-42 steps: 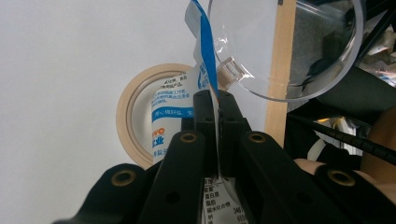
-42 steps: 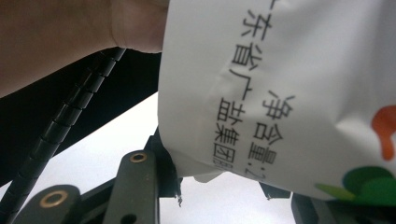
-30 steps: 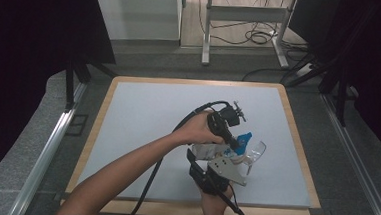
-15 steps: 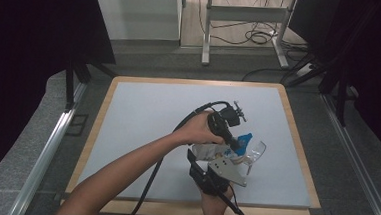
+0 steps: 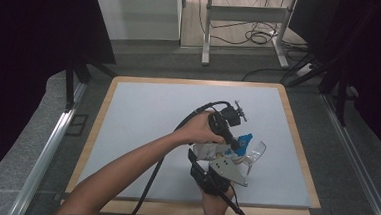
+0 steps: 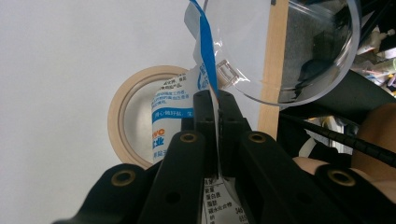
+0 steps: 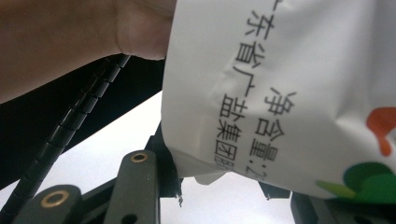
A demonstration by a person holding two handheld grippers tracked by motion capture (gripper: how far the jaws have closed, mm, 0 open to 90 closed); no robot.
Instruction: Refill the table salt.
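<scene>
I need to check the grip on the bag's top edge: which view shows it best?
The left gripper view: the left hand-held gripper pinches the bag edge, jaws shut on it. The high view shows the bag small and half hidden; the right gripper view shows its printed side.

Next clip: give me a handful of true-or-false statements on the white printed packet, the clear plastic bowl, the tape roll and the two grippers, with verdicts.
1. The left gripper is clamped on the white printed packet with the blue stripe. True.
2. The right gripper holds the beige ring-shaped roll of tape. False: the packet's lower edge sits between its jaws; the roll lies on the light grey table top.
3. The clear round plastic bowl stands upright, full of powder. False: it is tilted on its side and looks empty.
4. Both grippers meet at the packet near the table's front right part. True.
</scene>
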